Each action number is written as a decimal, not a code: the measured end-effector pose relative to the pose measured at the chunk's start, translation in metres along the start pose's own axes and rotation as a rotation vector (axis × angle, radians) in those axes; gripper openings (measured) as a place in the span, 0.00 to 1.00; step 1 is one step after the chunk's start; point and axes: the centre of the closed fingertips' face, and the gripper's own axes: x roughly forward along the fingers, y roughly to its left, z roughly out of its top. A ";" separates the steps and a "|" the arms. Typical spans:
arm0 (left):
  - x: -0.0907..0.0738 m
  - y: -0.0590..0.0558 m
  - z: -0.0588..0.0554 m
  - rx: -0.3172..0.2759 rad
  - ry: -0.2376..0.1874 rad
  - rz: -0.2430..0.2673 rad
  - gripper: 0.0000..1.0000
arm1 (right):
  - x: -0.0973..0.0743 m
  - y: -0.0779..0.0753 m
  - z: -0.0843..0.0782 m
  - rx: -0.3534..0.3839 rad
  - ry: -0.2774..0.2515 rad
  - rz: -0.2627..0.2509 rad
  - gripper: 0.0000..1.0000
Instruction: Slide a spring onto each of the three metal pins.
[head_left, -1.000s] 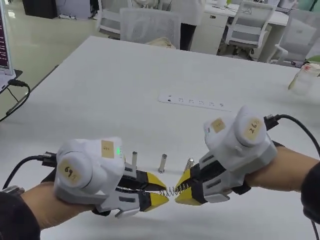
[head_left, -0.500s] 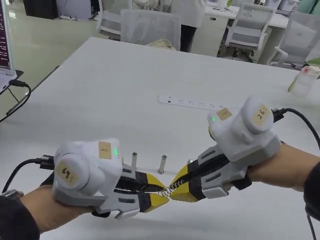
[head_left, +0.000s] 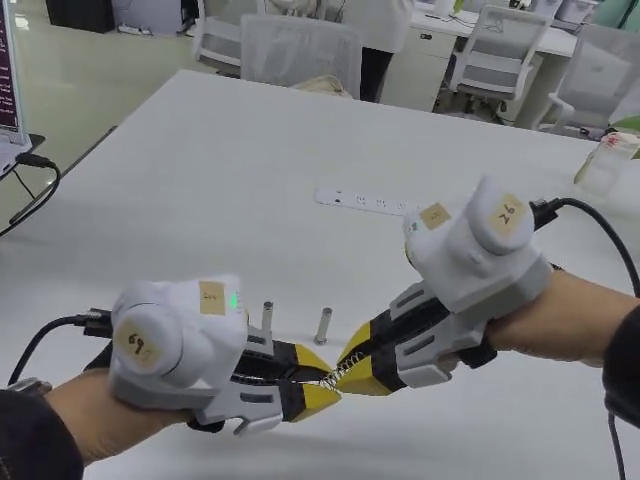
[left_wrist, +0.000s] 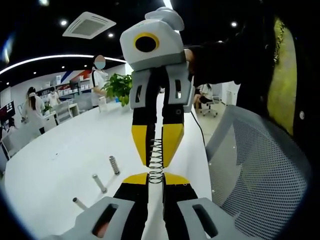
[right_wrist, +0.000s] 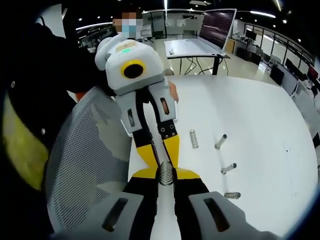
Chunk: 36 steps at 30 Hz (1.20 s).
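The left tool (left_wrist: 156, 178) was clenched on one end of the held spring (left_wrist: 156, 159). The right tool (right_wrist: 166, 176) met it nose to nose, its jaws closed on the other end, so the coil ran taut between the two yellow tips. Both hovered over the surface (head_left: 250, 200), just on the person's side of the middle pin (left_wrist: 99, 183) and close to it.

That middle pin stood bare. The end pin (left_wrist: 79, 203) on its left-tool side was bare as well. The sprung pin (left_wrist: 114, 165) on its other side already wore a coil, so I took one of three to be done. A loose spring (right_wrist: 193, 138) lay flat on the surface, off toward the bare end pin from the middle pin and nearer the person.

It looked to me like a handover, or a straightening of the coil, ahead of the second fitting. I judged that next one tool should let go. The other would need to turn the coil upright, bring its open end over the tip of the middle pin, and ease it down. With both ends pinched, a sudden release could flick the coil away.
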 end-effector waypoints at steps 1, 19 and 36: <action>0.000 0.000 0.000 0.000 -0.001 0.001 0.02 | 0.000 -0.001 -0.002 -0.010 0.022 -0.008 0.08; 0.003 0.005 -0.001 0.001 -0.015 0.025 0.12 | 0.002 -0.007 -0.002 -0.084 0.178 -0.028 0.08; -0.025 0.019 -0.015 -0.059 -0.024 0.109 0.28 | -0.019 -0.041 -0.009 -0.098 0.259 -0.100 0.08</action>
